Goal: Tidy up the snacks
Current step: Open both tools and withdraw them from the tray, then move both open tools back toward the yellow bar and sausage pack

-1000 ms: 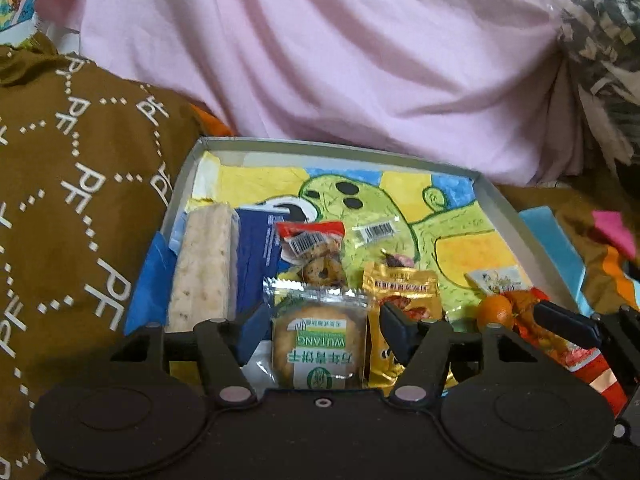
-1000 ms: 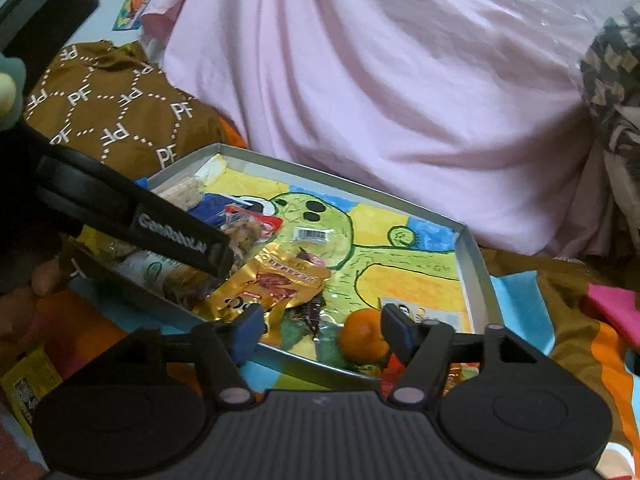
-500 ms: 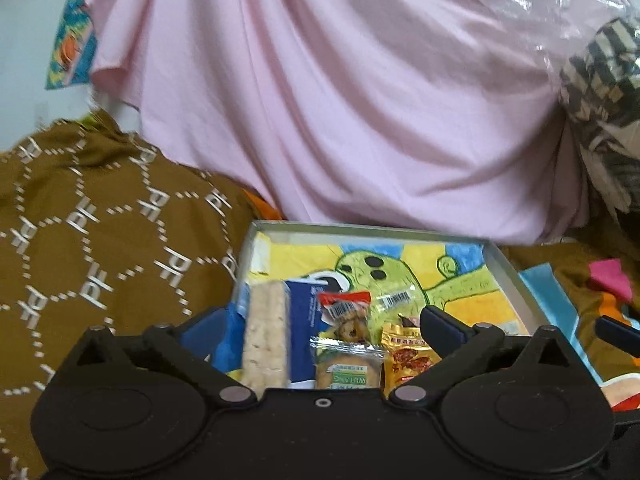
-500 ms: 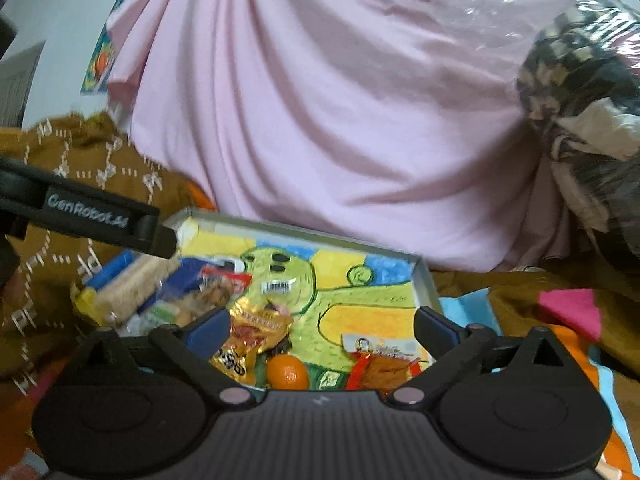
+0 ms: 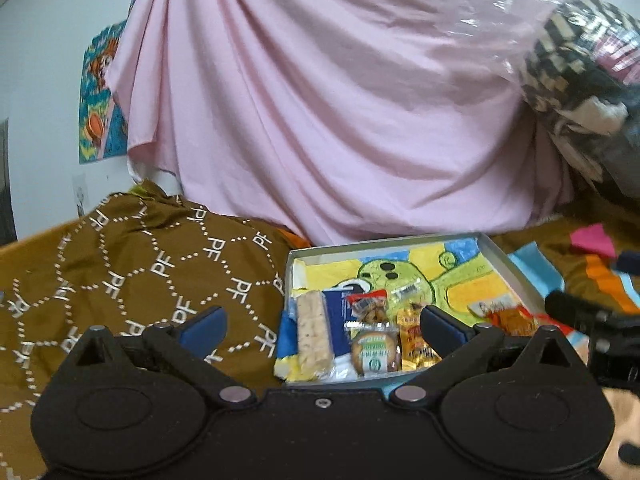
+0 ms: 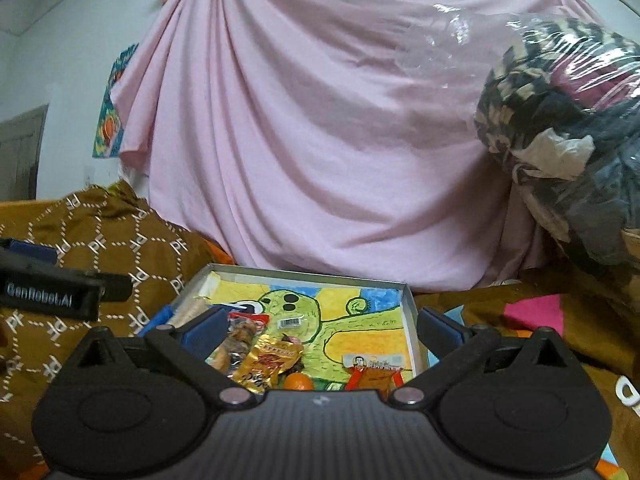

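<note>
A shallow grey tray [image 5: 384, 242] with a green cartoon drawing on its floor lies on the cloth. Along its near left side lie a pale cereal bar [image 5: 314, 332], a blue packet [image 5: 338, 320], a round biscuit pack [image 5: 376, 354], a gold packet [image 5: 416, 340] and a red-topped cookie packet [image 5: 370, 306]. An orange [image 6: 298, 380] and a red packet [image 6: 374, 372] lie near the tray's [image 6: 312, 276] front right. My left gripper [image 5: 322, 328] hangs open, back from the tray, holding nothing. My right gripper [image 6: 322, 328] is open and empty too.
A pink sheet [image 5: 340, 120] hangs behind the tray. Brown patterned cloth [image 5: 140, 272] is heaped at the left. A plastic-wrapped bundle [image 6: 560, 120] sits at the right. Striped colourful fabric [image 5: 592, 276] lies right of the tray. The left gripper's finger [image 6: 52, 292] juts in from the left.
Both grippers have opened wide and drawn back and up from the tray. The biscuit pack that sat between the left fingers and the orange by the right ones now lie in the tray.
</note>
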